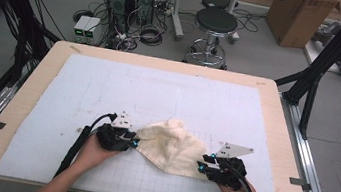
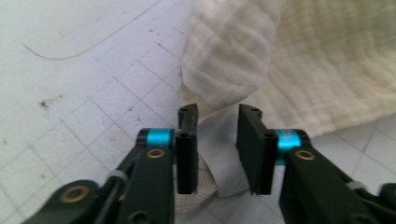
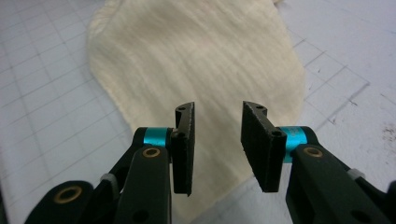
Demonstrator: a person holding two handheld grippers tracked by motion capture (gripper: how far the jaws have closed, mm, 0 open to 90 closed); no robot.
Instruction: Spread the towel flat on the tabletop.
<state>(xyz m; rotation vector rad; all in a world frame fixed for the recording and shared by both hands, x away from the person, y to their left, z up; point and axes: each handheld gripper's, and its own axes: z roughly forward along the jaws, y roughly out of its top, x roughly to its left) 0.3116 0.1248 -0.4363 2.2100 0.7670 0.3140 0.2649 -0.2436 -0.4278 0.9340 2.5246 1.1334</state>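
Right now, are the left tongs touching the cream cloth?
Cannot tell. In the left gripper view the left tongs stand open astride a fold of the cream cloth, but contact with either jaw isn't plain.

Mat [image 1: 109,87] beyond cloth [image 1: 171,146] lies open

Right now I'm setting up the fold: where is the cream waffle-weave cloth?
In the high view the cream waffle-weave cloth lies crumpled on the white gridded mat near the table's front edge, between the left gripper and the right gripper.
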